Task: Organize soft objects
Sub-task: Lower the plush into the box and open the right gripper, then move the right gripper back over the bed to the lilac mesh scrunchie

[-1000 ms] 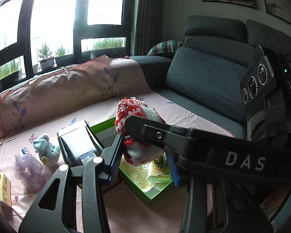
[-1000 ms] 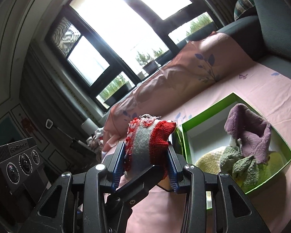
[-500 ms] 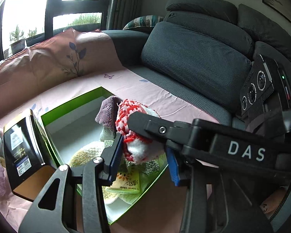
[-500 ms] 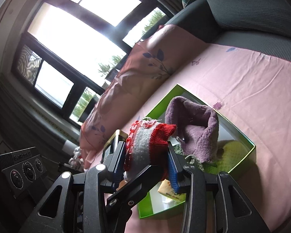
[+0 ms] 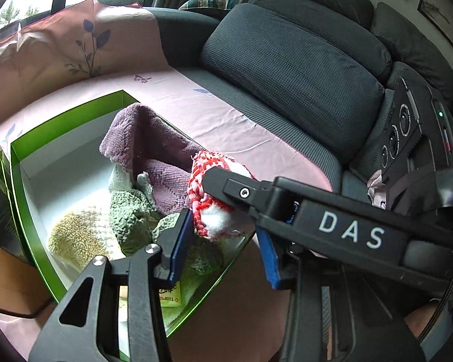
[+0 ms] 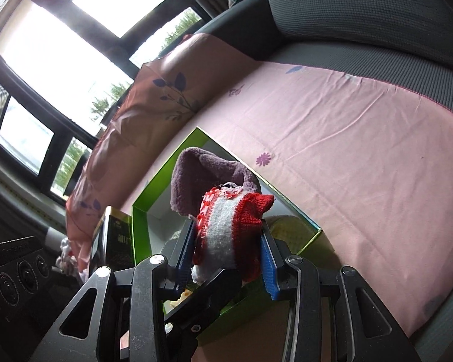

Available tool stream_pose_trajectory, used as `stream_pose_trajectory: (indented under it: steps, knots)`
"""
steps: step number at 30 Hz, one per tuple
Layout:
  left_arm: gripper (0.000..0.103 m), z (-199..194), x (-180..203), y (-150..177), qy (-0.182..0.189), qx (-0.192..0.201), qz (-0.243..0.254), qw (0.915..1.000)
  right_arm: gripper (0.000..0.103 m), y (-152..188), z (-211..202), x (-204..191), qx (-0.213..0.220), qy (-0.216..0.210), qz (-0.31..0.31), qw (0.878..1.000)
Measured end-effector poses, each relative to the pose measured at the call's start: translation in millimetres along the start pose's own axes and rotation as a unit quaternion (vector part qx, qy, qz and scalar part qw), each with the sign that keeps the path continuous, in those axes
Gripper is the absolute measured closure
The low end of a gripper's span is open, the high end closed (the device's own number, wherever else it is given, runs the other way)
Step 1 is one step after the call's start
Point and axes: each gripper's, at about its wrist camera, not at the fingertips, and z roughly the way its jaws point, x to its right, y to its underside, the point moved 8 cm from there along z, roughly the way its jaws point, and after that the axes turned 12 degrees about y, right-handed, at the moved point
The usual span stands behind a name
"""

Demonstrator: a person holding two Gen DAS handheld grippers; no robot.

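Red-and-white knitted cloth (image 6: 226, 238) sits clamped between the blue pads (image 6: 267, 264) of your right gripper (image 6: 226, 264), and your left gripper (image 5: 223, 247) pinches the same bundle from the other side, its jaws closed on the knit. You hold it low over the near end of the green box (image 5: 24, 193) on the pink sheet (image 6: 332, 138) of the dark sofa (image 5: 293, 69). Inside the box a purple towel (image 5: 154, 147) stands up in a peak against the wall nearest the sofa back, a green cloth (image 5: 130, 220) and a yellow cloth (image 5: 72, 235) lie below it, and a small yellow packet (image 5: 169, 298) rests at the near corner. A dark box (image 6: 114, 241) stands just beside the green one. The risk, as it looks from here — the bundle hangs close to the near rim, so letting go too early could drop it onto the rim or the sheet. Releasing one side first could let the knit unroll, or drag the purple towel out of place.
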Motion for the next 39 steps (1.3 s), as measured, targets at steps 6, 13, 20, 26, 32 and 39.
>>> stream_pose_trajectory:
  steps: [6, 13, 20, 26, 32, 39]
  knots:
    - [0.062, 6.2, -9.4, 4.9, -0.01, -0.008, -0.021, 0.9997, 0.061, 2.5, 11.3, 4.8, -0.01, 0.042, -0.009, 0.999]
    - [0.06, 9.7, -15.2, 10.7, -0.002, -0.017, -0.051, 0.9986, 0.061, 3.2, 12.4, 3.4, -0.01, 0.058, -0.02, 0.998]
    - [0.044, -5.7, -7.4, 11.6, -0.017, -0.014, -0.039, 0.999, 0.048, 2.1, 5.0, 0.0, -0.001, 0.059, -0.02, 0.998]
    - [0.019, -45.4, -2.3, 8.3, -0.049, 0.026, -0.022, 0.9982, 0.031, -0.3, -24.8, -19.1, 0.048, 0.051, -0.052, 0.996]
    - [0.002, -96.9, -2.3, 9.6, -0.078, 0.065, -0.016, 0.9947, 0.013, 2.6, -50.9, -51.9, 0.088, 0.009, -0.084, 0.993]
    - [0.001, -159.0, -26.9, 27.4, -0.117, 0.096, -0.054, 0.987, 0.008, 12.9, -71.9, -92.7, 0.121, 0.002, -0.126, 0.985]
